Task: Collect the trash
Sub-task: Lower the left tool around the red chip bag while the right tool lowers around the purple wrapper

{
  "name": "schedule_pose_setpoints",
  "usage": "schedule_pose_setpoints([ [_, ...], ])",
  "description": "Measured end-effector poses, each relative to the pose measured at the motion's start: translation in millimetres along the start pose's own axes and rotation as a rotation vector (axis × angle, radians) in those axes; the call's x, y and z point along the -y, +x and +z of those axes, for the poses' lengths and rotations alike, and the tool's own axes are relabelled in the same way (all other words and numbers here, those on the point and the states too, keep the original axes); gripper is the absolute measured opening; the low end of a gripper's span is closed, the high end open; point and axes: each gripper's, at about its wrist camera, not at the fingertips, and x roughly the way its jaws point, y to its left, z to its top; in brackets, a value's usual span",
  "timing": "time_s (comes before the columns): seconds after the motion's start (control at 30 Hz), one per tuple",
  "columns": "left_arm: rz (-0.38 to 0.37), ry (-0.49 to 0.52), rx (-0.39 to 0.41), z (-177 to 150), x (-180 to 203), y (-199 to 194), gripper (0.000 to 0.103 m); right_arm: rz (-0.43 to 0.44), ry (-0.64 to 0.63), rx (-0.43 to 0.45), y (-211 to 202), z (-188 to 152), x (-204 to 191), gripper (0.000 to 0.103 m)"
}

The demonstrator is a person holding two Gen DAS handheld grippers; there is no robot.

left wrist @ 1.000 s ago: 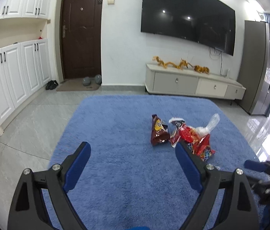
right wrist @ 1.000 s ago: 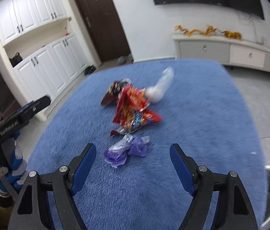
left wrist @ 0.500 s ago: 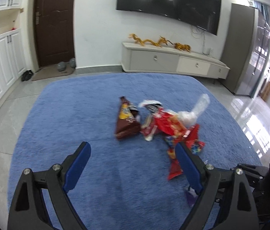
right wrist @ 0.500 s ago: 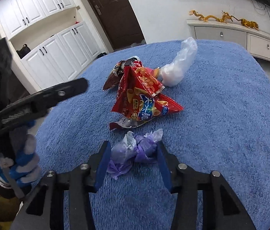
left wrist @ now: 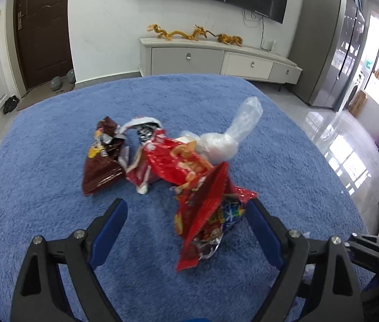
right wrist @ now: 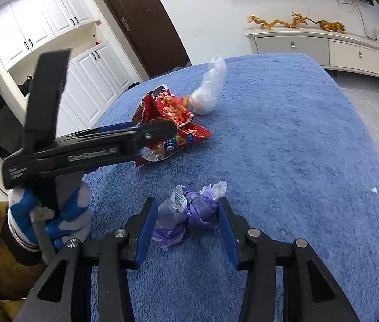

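A heap of trash lies on the blue rug (left wrist: 41,201): a brown snack bag (left wrist: 103,166), a red snack bag (left wrist: 173,161), a second red bag (left wrist: 205,214) standing tilted, and a knotted clear plastic bag (left wrist: 232,136). My left gripper (left wrist: 186,204) is open wide, with the second red bag between its fingers, nearer the right one. From the right wrist view it reaches in from the left (right wrist: 162,131), held by a gloved hand (right wrist: 63,212). My right gripper (right wrist: 186,212) is shut on a crumpled purple plastic wad (right wrist: 197,209) on the rug, both pads pressing its sides.
A low TV cabinet (left wrist: 216,59) with gold dragon figures stands against the far wall under a television. A dark door (left wrist: 41,26) and white cupboards (right wrist: 55,21) are at the left, a grey fridge (left wrist: 331,48) at the right. Tiled floor surrounds the rug.
My right gripper's jaws have closed in on the purple wad. My left gripper has moved forward and down over the heap, so the red bag now stands between its fingers.
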Motion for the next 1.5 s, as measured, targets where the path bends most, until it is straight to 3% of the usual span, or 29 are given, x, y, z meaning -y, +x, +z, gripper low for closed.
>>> schedule_pose_setpoints([
  [0.67,0.047,0.018,-0.006,-1,18,12,0.087,-0.038,0.038,0.046,-35,-11,10,0.042],
  [1.5,0.048,0.019,0.011,-11,25,-7,0.080,-0.115,0.098,0.115,-76,-22,27,0.042],
])
